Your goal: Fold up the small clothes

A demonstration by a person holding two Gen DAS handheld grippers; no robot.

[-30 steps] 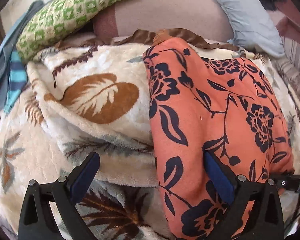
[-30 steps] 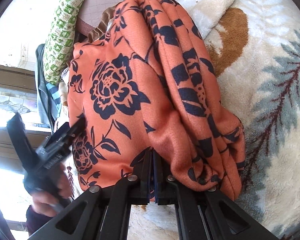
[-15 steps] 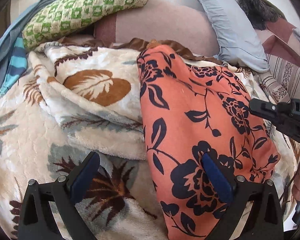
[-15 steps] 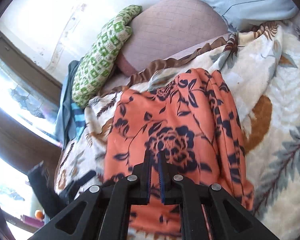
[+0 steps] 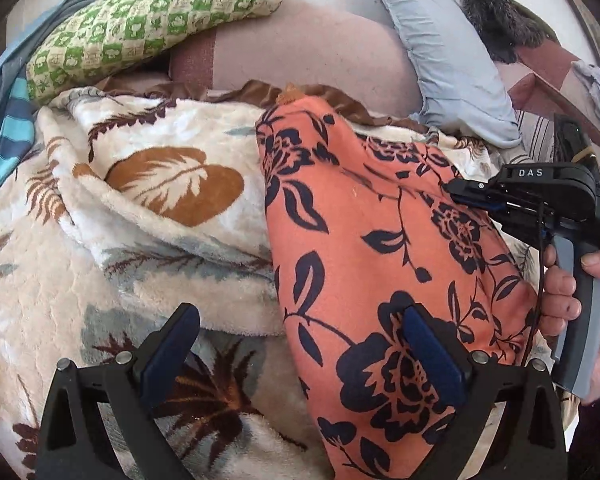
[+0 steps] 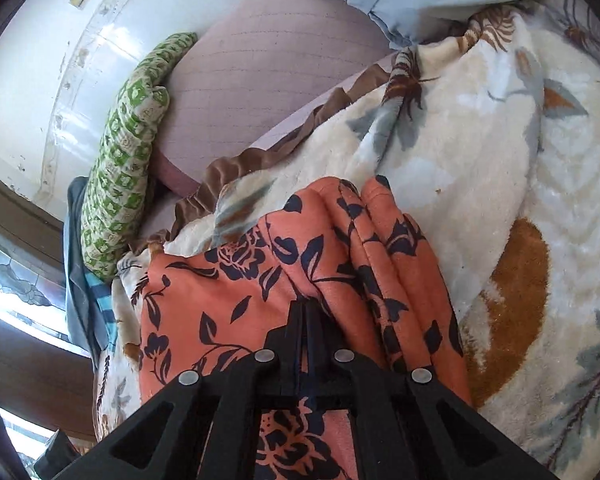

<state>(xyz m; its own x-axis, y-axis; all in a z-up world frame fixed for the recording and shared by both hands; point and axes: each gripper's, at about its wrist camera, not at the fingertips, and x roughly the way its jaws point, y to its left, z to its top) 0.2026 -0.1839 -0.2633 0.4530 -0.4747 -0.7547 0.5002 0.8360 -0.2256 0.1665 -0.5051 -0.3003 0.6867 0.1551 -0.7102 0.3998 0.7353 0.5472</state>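
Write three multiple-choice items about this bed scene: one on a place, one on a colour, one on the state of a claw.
1. Where does the orange floral garment lie?
A. on the leaf-print blanket
B. on the floor
C. on a chair

2. What colour is the checked pillow?
A. red and black
B. green and cream
C. plain blue

3. How is the left claw?
A. shut on the garment
B. shut on the pillow
C. open

Answers:
1 A, blanket shows all around the garment.
2 B, green squares on cream.
3 C, its fingers stand wide apart, gripping nothing.
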